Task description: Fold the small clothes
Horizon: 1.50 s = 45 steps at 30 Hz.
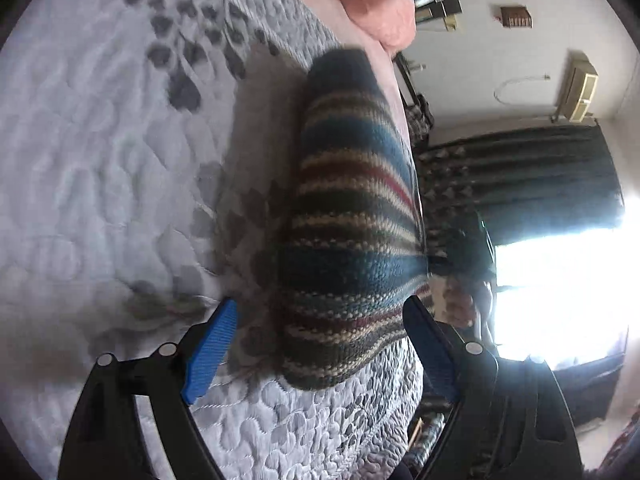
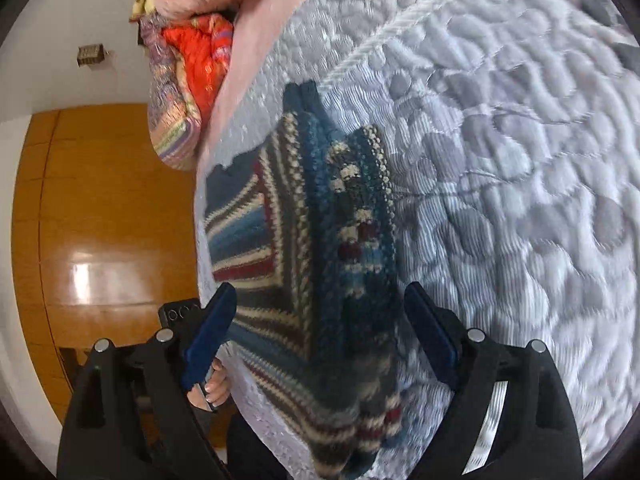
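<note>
Striped knit garment (image 2: 320, 248) on quilted bed (image 2: 500, 160)

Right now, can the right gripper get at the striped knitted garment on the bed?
Probably yes. The right gripper is open, and the striped knitted garment lies on the quilted bedspread directly between its fingers, with nothing in between.

A bed under a grey quilted bedspread (image 1: 92, 168) fills much of both views. Beyond it stands a white wall (image 1: 472, 52) with a beige wall unit (image 1: 580, 88), and dark patterned curtains (image 1: 532, 176) hang beside a window (image 1: 560, 296) blown out by daylight. Opposite, glossy orange-brown wooden panelling (image 2: 108, 216) reflects light
</note>
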Each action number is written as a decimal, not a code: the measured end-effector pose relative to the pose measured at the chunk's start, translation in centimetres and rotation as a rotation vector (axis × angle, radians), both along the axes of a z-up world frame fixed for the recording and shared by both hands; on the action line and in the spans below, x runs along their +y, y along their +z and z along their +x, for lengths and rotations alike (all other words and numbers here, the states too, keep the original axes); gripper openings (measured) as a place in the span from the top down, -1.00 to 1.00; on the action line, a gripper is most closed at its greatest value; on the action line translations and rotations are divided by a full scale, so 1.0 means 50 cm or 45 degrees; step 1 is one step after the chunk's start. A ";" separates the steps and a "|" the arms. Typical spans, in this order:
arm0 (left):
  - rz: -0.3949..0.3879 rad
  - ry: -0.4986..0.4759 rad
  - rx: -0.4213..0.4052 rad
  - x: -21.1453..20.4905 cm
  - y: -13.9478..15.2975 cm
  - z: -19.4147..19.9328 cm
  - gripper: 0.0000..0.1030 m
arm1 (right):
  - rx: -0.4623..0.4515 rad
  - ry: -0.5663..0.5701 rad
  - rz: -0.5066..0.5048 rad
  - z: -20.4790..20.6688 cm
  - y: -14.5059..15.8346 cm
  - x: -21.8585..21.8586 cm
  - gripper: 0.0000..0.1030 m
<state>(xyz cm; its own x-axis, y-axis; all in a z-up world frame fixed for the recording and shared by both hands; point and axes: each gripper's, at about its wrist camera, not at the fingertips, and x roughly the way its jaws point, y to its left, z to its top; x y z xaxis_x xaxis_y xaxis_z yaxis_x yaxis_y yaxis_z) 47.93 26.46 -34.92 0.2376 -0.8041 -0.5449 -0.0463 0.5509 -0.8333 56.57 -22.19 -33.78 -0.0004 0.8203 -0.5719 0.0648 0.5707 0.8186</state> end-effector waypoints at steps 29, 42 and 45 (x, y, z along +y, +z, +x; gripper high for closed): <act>0.104 -0.248 0.061 -0.172 -0.022 0.028 0.31 | -0.079 0.041 0.167 0.045 -0.022 0.131 0.16; 0.142 -0.276 0.011 -0.100 0.093 -0.080 0.37 | -0.125 0.093 0.176 -0.079 0.085 0.244 0.19; 0.128 -0.249 0.029 -0.090 0.090 -0.121 0.37 | -0.106 0.117 0.179 -0.130 0.079 0.294 0.19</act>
<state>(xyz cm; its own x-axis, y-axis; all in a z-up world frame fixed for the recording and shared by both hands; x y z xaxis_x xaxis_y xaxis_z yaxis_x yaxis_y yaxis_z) 41.88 21.96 -30.44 0.0690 -0.7749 -0.6283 0.0517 0.6318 -0.7734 50.06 -7.51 -29.83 -0.0366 0.8908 -0.4530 -0.0535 0.4509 0.8910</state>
